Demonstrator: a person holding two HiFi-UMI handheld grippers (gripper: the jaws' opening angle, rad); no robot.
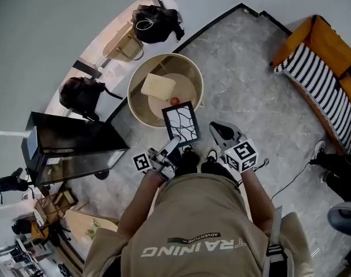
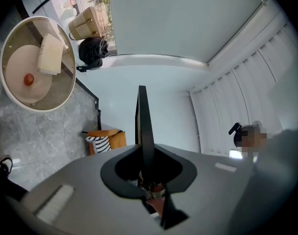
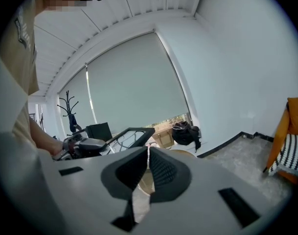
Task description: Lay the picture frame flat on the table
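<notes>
Left tongs (image 1: 172,147) gripped the picture frame (image 1: 181,121), right tongs (image 1: 216,129) closed on nothing; laying it flat on the bench (image 1: 131,97) looked next.

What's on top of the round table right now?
A cream rectangular block and a small red ball lie on the round table. From the head view, the held-up picture frame covers part of its near edge.
</notes>
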